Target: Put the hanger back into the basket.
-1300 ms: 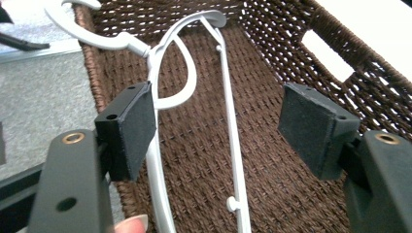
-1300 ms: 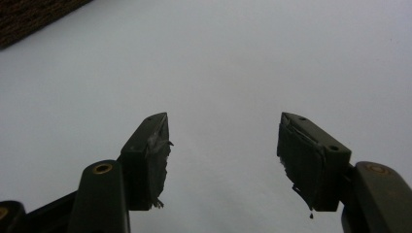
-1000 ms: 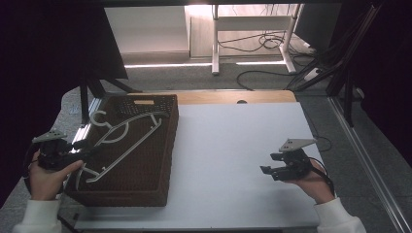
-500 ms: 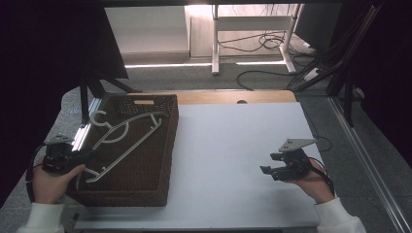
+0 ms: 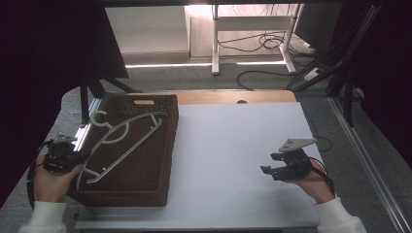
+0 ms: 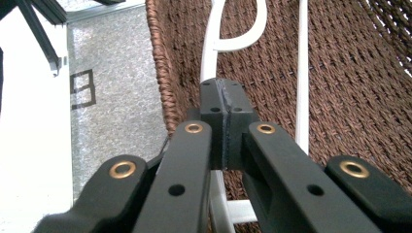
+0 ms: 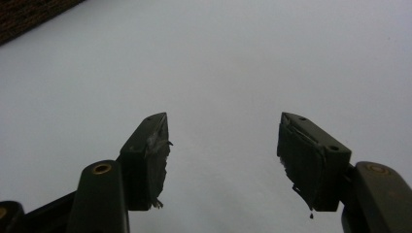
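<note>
Left hand-held gripper (image 6: 224, 97) drew back to basket (image 5: 145, 187) edge, clenched empty above hanger (image 6: 303, 73) (left gripper view); right hand-held gripper (image 7: 223, 160) released.

The high view looks forward and down from above the person's side of the white surface (image 5: 228, 160), far enough back to take in its whole top, the brown woven basket (image 5: 145, 184) at its left and the floor beyond. The left gripper view rides on the left hand-held gripper (image 6: 224, 97), facing along its jaws from very close at the basket's weave and the white hanger (image 6: 303, 73) lying in it; both also show in the high view. The right gripper view looks low along the right hand-held gripper (image 7: 223, 141) across the bare surface, catching a corner of the basket at its top left.
</note>
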Demonstrator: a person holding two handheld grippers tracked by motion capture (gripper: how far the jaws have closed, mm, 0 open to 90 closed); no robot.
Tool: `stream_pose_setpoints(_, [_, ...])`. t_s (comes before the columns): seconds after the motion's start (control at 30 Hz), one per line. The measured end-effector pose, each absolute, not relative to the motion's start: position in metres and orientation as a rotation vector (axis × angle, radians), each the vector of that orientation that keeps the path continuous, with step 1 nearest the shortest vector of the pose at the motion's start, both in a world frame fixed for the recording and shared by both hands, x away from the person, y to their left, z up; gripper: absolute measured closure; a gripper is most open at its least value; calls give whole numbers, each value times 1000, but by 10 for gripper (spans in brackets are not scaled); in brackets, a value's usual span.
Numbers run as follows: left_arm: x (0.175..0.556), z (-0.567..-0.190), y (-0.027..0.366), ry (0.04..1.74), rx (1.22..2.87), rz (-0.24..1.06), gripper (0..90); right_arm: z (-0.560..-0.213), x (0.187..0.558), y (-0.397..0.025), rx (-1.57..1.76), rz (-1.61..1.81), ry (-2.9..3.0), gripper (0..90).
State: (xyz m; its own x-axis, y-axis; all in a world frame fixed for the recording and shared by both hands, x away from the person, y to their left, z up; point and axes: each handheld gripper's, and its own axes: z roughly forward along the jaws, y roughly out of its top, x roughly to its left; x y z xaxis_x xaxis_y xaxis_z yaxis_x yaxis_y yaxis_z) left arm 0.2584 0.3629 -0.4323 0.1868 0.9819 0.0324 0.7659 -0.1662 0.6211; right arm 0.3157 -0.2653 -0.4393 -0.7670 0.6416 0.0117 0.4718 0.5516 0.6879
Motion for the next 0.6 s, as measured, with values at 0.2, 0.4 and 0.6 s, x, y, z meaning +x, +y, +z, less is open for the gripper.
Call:
stream_pose_setpoints(0.2, [266, -441, 353, 1642, 2083, 555, 900, -440, 316, -265, 927, 1013, 2552, 358])
stream_pose_setpoints(0.4, [266, -440, 350, 1626, 2079, 525, 900, -439, 316, -266, 928, 1012, 2545, 358])
stream_pose_setpoints(0.6, [258, -423, 338, 1495, 2016, 468, 900, -440, 316, -266, 926, 1010, 2548, 358])
